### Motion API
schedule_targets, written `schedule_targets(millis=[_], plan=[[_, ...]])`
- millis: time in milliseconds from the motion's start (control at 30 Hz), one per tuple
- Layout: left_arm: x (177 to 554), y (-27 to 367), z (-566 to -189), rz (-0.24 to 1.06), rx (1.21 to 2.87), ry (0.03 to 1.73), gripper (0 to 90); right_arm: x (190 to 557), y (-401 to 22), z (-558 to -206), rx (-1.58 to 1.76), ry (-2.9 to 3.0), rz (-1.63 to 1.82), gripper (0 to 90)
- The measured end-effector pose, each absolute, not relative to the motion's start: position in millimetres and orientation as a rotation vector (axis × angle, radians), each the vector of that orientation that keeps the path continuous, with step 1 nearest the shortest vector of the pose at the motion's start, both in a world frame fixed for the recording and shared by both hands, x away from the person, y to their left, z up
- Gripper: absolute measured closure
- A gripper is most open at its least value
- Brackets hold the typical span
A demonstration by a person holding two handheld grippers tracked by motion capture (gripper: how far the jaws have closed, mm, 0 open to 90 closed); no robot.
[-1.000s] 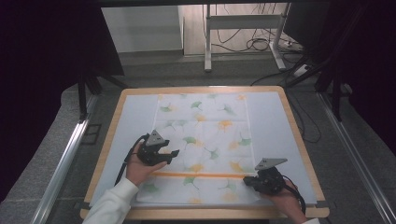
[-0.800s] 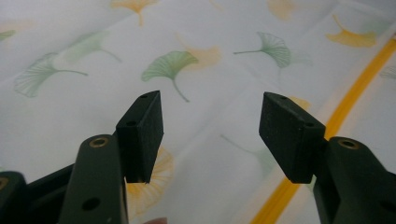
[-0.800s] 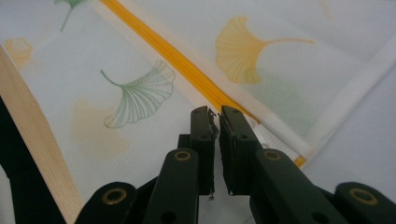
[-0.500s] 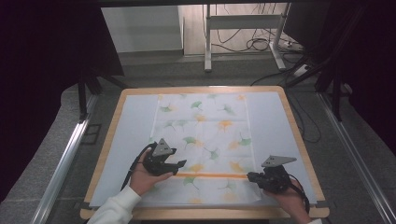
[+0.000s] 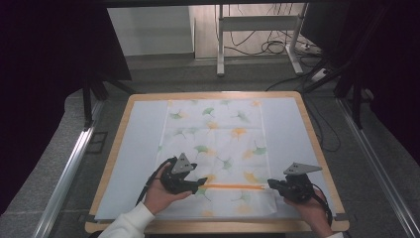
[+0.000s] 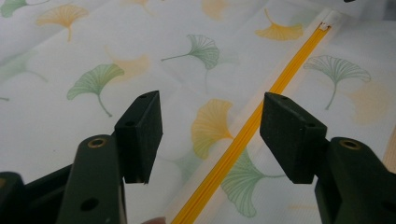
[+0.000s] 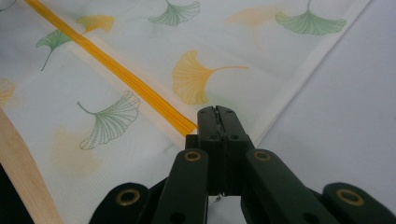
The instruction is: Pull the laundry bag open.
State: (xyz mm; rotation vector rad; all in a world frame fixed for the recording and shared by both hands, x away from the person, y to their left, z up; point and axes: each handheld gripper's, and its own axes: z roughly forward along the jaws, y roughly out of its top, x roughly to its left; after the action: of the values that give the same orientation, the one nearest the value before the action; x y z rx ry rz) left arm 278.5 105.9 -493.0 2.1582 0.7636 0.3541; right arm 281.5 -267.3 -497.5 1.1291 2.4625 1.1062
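Note:
A white cloth (image 5: pixel 218 144) printed with green and orange ginkgo leaves lies flat on the table, and an orange zipper (image 5: pixel 233 187) runs across its near part. My left gripper (image 5: pixel 203 182) hovers at the zipper's left end. It is open, and the zipper (image 6: pixel 261 112) passes between its jaws (image 6: pixel 210 126) on the cloth below. My right gripper (image 5: pixel 271 184) is at the zipper's right end. Its jaws (image 7: pixel 217 112) are shut on the cloth's edge (image 7: pixel 233 42), right beside the end of the zipper (image 7: pixel 116 70).
The cloth rests on a white mat (image 5: pixel 133 148) on a wood-rimmed table (image 5: pixel 317 148). Metal rails (image 5: pixel 64 178) flank the table. Cables and a stand's legs (image 5: pixel 257 29) lie on the floor beyond it.
My left gripper has moved right and toward the table's near edge, reaching the zipper's left end. My right gripper has shifted slightly right and stays shut.

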Motion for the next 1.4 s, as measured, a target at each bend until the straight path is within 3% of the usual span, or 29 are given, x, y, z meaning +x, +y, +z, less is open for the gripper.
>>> schedule_targets(millis=[733,1400], plan=[[285,54,-499,0.265,2.212,0.673,40.1,303,-276,-500,1.175,2.423,1.1,89.3],[290,18,-496,0.21,2.217,0.602,43.9,331,-260,-517,1.17,2.504,1.002,89.3]])
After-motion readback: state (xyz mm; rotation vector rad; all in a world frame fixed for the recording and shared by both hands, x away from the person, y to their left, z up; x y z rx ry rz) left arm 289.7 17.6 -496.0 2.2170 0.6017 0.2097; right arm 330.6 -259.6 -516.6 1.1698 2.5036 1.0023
